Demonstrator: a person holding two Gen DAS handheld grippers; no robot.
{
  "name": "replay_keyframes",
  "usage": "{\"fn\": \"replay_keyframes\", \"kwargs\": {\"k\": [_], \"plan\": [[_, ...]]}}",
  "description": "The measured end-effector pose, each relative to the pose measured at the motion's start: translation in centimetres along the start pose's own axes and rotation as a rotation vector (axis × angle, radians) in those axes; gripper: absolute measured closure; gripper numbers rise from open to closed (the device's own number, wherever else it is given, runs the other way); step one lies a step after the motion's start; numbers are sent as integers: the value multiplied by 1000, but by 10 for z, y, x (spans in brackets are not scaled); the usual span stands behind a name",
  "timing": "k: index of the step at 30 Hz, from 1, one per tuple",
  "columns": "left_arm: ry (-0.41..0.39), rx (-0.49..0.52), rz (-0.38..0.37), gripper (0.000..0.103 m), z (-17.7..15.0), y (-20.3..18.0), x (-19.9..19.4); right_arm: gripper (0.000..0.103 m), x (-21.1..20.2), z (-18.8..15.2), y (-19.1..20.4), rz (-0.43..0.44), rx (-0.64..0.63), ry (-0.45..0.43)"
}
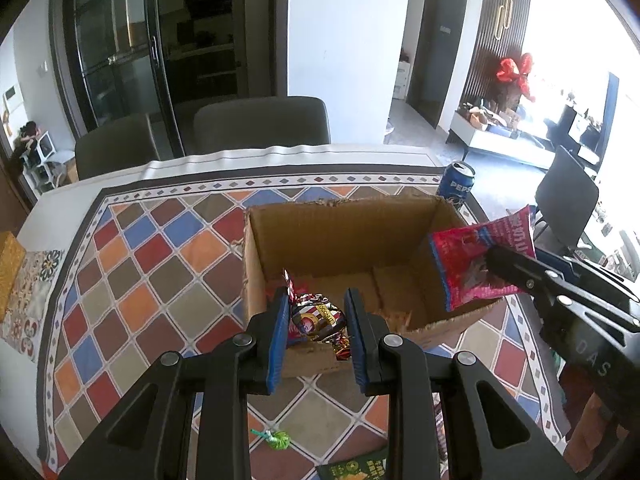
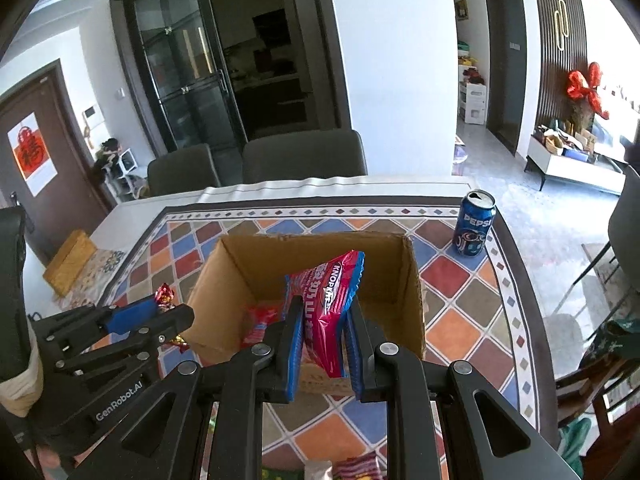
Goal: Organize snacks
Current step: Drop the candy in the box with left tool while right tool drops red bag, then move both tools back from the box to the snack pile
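An open cardboard box (image 1: 344, 236) stands on the patterned tablecloth; it also shows in the right wrist view (image 2: 248, 276). My left gripper (image 1: 318, 320) is shut on a shiny foil-wrapped snack (image 1: 316, 318) at the box's near-left rim. My right gripper (image 2: 322, 332) is shut on a pink and blue snack packet (image 2: 330, 300) and holds it above the box's near edge. In the left wrist view the packet (image 1: 472, 264) hangs over the box's right wall. A red packet (image 2: 258, 322) lies inside the box.
A blue Pepsi can (image 2: 474, 224) stands behind the box at the right. A green lollipop (image 1: 276, 438) and a dark green packet (image 1: 356, 468) lie on the cloth near me. More packets (image 2: 352, 468) lie at the near edge. Chairs (image 1: 260, 122) stand behind the table.
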State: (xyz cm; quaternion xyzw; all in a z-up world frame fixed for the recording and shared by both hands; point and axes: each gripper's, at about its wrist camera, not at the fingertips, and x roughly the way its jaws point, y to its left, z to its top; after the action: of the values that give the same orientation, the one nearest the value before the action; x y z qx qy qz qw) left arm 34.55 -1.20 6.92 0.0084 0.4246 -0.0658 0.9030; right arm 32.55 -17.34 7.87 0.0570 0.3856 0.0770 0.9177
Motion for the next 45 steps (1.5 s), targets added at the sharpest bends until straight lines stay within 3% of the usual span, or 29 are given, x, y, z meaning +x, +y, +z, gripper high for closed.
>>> {"fn": "replay_keyframes", "kwargs": {"k": [7, 8, 9, 10, 12, 15, 26, 45], "plan": [[1, 20, 33, 74, 15, -6, 19, 82, 17, 4, -13, -6, 27, 22], [0, 27, 51, 72, 17, -6, 22, 82, 19, 5, -13, -6, 26, 21], [0, 29, 64, 64, 18, -6, 23, 82, 21, 6, -13, -13, 21, 15], [-4, 29, 79, 57, 18, -5, 23, 78, 24, 6, -12, -36, 4, 13], [-9, 25, 96, 53, 15, -3, 22, 67, 26, 4, -11, -98, -10, 19], [-9, 24, 94, 53, 9, 0, 15, 64, 22, 0, -8, -101, -28, 21], [-53, 94, 85, 47, -33, -13, -31, 64, -10, -30, -5, -18, -71, 54], [-71, 139, -51, 46, -131, -40, -62, 64, -56, -114, -10, 1, -100, 56]]}}
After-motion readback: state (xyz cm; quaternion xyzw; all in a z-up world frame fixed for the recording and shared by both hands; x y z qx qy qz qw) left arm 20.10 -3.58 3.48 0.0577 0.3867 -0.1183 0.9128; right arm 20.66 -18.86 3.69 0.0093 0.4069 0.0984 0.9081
